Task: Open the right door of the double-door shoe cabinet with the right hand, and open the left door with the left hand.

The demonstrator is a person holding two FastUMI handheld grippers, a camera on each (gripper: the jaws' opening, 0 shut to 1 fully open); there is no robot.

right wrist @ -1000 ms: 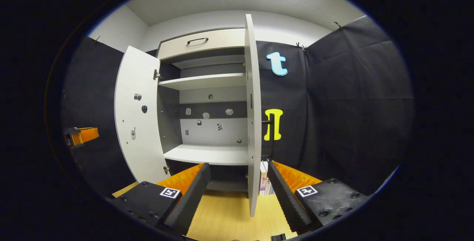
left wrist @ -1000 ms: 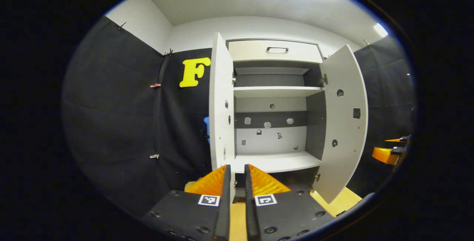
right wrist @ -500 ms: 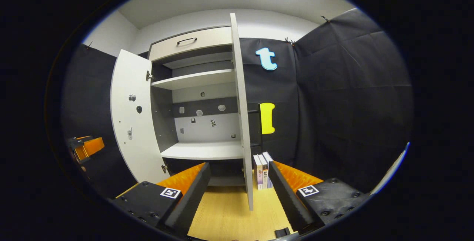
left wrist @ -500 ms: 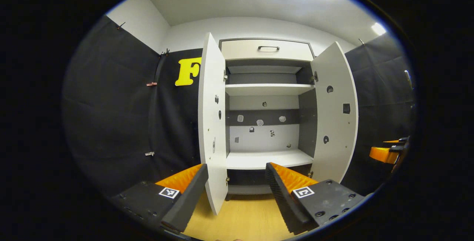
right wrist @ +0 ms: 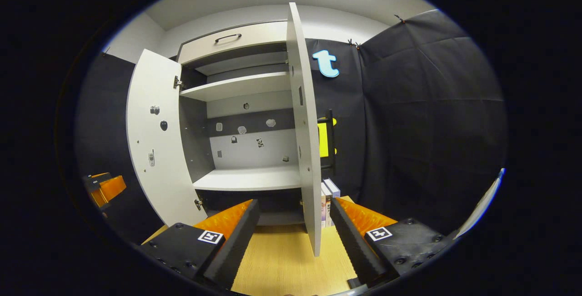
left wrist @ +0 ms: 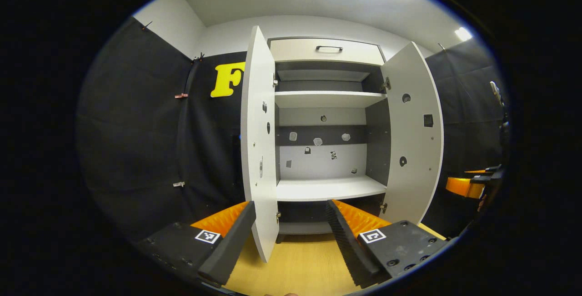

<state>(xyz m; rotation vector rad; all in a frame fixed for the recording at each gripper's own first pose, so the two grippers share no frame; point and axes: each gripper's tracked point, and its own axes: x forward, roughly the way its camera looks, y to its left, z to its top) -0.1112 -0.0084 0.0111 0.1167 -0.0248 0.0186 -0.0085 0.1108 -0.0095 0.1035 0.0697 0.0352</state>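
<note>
The cabinet (left wrist: 325,105) stood straight ahead of me with both doors swung out. In the left gripper view the left door (left wrist: 257,150) hung nearly edge-on between my own fingers, and the right door (left wrist: 416,127) stood open at a wide angle beyond it. In the right gripper view the right door (right wrist: 305,127) was the edge-on one, with the left door (right wrist: 152,137) spread open on the far side. Inside, I could see two pale shelves with nothing on them, and a shut drawer (left wrist: 327,51) above the opening.

My left gripper (left wrist: 291,228) had its jaws spread wide and held nothing; the left door's lower edge fell between them in the picture, apart from both fingers. My right gripper (right wrist: 294,225) was the same, jaws wide and empty, with the right door's bottom corner lying between them untouched. Each gripper also showed small at the other view's edge, off to the side of the cabinet.

A few books (right wrist: 328,200) stood on the wooden floor (right wrist: 282,259) just past the right door.

I judged the task done in substance: both doors open and released. All that seemed left was to draw both hands clear.
</note>
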